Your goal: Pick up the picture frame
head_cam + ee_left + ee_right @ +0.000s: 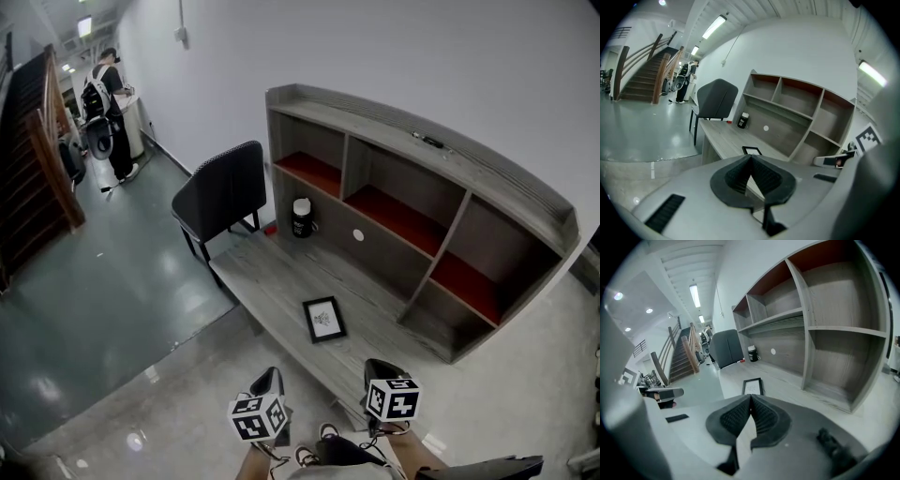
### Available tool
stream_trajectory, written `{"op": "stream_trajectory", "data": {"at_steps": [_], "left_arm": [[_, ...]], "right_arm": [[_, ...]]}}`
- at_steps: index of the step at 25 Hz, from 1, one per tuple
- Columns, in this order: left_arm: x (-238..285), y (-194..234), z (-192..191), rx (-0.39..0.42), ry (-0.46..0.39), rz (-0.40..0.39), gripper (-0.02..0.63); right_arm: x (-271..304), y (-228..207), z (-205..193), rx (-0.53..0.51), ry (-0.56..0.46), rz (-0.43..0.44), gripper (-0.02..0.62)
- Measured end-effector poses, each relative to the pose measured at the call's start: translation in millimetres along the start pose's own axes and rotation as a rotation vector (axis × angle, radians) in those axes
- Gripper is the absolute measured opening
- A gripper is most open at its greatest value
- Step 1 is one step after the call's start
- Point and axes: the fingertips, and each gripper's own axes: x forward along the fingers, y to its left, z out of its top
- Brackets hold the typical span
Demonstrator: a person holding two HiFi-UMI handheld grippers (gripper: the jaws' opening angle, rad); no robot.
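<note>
So, left gripper & right gripper jaws pressed together, empty: spread one, pinch picture frame, prob. flat on desk.

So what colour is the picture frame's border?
The picture frame is black; head view shows it best.

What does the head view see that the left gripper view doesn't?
Only the head view shows the top of the shelf unit, where a small dark thing lies, and the marker cube on the left gripper. Only the left gripper view shows the long ceiling light strip and, up close, the left gripper's jaws shut together with nothing between them. Both show the picture frame lying flat on the desk, the black cup, the dark chair and the stairs.
</note>
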Motion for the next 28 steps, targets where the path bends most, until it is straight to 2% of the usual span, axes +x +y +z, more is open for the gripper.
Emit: {"op": "stream_trajectory", "data": {"at_steps": [8, 17, 21, 28], "left_arm": [[15, -1, -4, 0.004, 0.028, 0.003, 0.011], [45, -8, 15, 0.035, 0.032, -0.008, 0.011], [51, -9, 26, 0.073, 0.030, -0.002, 0.011], [67, -5, 39, 0.078, 0.028, 0.005, 0.011]], "right_arm": [[15, -5, -1, -0.005, 0.021, 0.001, 0.032], [35, -14, 27, 0.004, -0.008, 0.011, 0.031], [41, -14, 36, 0.015, -0.010, 0.021, 0.032], [58, -10, 44, 0.003, 0.000, 0.039, 0.032]]}}
